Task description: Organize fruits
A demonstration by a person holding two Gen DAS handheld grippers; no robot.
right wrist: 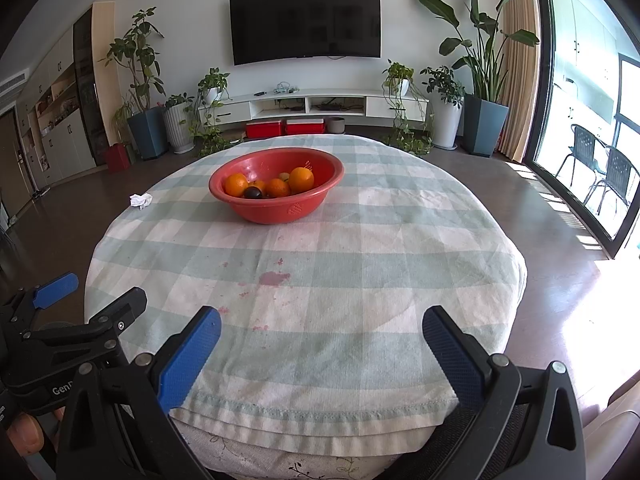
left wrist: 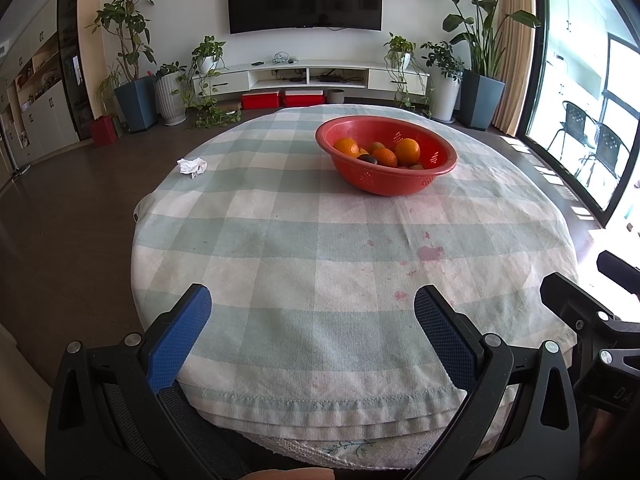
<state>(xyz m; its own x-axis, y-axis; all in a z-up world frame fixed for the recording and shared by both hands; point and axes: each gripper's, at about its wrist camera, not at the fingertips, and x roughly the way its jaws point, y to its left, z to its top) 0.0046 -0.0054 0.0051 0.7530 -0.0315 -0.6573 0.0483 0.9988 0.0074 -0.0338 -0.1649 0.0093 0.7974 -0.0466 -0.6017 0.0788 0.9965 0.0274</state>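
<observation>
A red perforated bowl stands on the far half of a round table covered with a green-and-white checked cloth. Inside lie several oranges, a dark plum-like fruit and some smaller greenish fruit. My left gripper hangs open over the near table edge, nothing between its blue pads. My right gripper is open too, also at the near edge and empty. Each gripper shows at the side of the other's view.
A crumpled white tissue lies at the table's left edge. Reddish stains mark the cloth in the middle. Beyond the table are a TV wall, a low cabinet, potted plants and red boxes; a glass door is on the right.
</observation>
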